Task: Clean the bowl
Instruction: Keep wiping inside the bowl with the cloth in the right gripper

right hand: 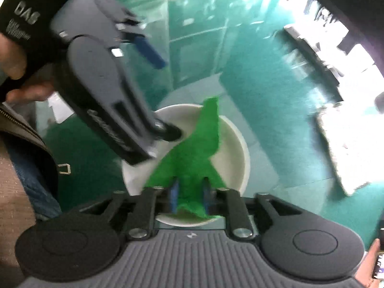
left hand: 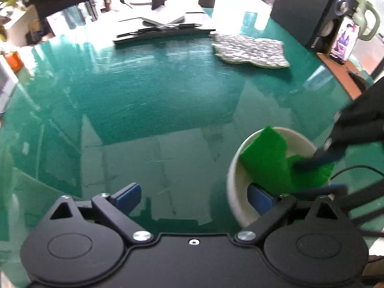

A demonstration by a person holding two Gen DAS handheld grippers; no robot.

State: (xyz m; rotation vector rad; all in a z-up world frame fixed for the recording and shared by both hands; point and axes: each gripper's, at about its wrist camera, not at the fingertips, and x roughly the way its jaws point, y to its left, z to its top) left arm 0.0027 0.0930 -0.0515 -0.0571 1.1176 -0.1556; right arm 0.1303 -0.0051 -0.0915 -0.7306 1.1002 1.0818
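A white bowl [left hand: 234, 182] stands on the green table at the lower right of the left wrist view; it also shows in the middle of the right wrist view [right hand: 234, 148]. My right gripper [right hand: 189, 192] is shut on a green cloth [right hand: 192, 153] and holds it inside the bowl; the cloth also shows in the left wrist view [left hand: 266, 158]. My left gripper [left hand: 194, 198] is open: its right finger [left hand: 260, 199] reaches into the bowl at the near rim, its left finger [left hand: 128, 196] is over the table outside it.
A grey patterned rag [left hand: 252, 50] lies at the far right of the green table [left hand: 144, 96]. A laptop and flat boards [left hand: 160, 26] sit at the far edge. A black speaker [left hand: 309, 9] stands at the back right.
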